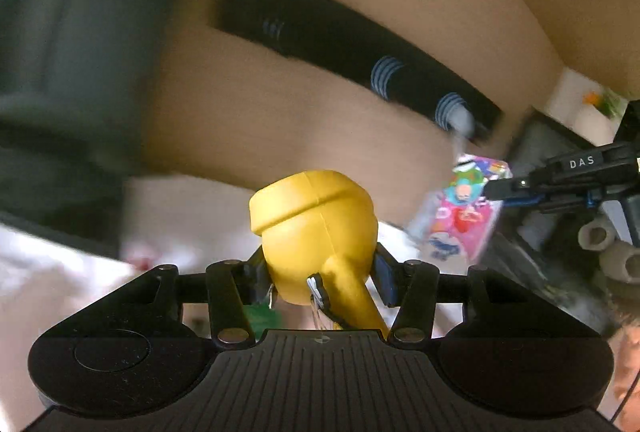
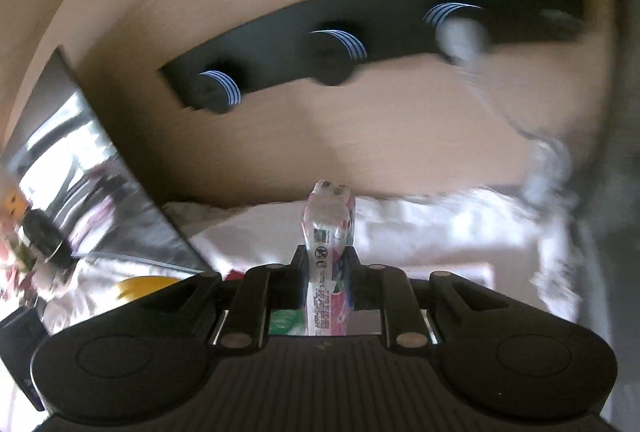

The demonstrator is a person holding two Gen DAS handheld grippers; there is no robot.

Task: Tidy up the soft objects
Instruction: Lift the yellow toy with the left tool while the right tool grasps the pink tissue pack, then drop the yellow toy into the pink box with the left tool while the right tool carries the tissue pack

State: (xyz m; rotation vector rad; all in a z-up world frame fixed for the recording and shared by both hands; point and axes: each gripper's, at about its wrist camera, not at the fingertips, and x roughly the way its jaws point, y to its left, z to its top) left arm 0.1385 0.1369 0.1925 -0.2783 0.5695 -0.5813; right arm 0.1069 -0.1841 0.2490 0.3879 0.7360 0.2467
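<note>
My left gripper (image 1: 320,272) is shut on a yellow soft toy (image 1: 316,228) with a rounded cap and a narrow neck, held up in the air in front of a beige wall. My right gripper (image 2: 326,264) is shut on a pink and white printed soft packet (image 2: 328,232), held upright. The same packet (image 1: 464,216) and the right gripper's arm (image 1: 568,180) show at the right of the left wrist view. A bit of the yellow toy (image 2: 140,288) shows low left in the right wrist view. Both views are blurred by motion.
A black wall rack with striped knobs (image 1: 360,52) hangs on the beige wall, also in the right wrist view (image 2: 360,32). White bedding (image 2: 440,228) lies below. A shiny dark panel (image 2: 92,172) stands at the left. Grey plush items (image 1: 612,248) sit at the right.
</note>
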